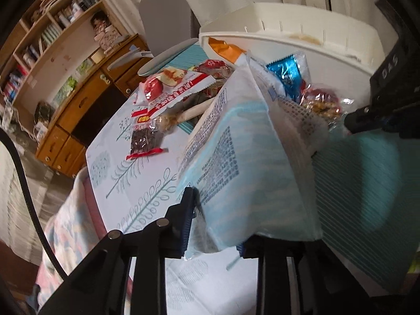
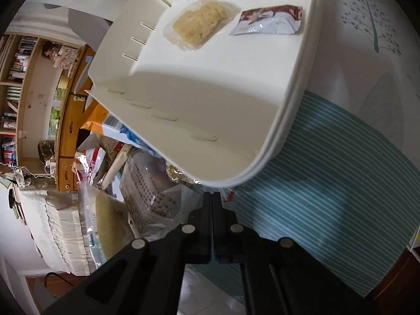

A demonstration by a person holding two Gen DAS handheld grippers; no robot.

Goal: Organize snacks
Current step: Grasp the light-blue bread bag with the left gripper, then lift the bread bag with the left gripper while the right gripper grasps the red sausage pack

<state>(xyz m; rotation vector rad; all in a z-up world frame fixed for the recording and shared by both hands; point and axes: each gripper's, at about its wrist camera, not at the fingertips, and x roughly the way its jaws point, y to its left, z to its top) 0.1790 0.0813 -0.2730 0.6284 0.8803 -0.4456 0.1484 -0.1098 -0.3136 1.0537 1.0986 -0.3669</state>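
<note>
On the counter, at about twelve o'clock from my left gripper, lies the big pale-blue snack bag, and my left gripper is clenched on its near edge, with the clear seam pinched between the pads. My right gripper is squeezed fully closed at the near rim of the white basket; a scrap of wrapper shows at its tips, but I cannot tell whether it is pinching the rim or that wrapper. As I judge it, the step in hand is to lift the blue bag into a basket, so I should keep the grip well onto the seam so the slippery film does not slide out, raise the bag level, and clear the basket wall before lowering it. The loose packets heaped at one o'clock could be dragged along, so a slow, straight lift looks safest. I count two white baskets, one behind the other in the left view. The right view shows two items in one basket: one clear-wrapped pale pastry and one brown and silver packet. On the cloth at eleven o'clock lie one red apple-print packet and one dark packet of dates.
</note>
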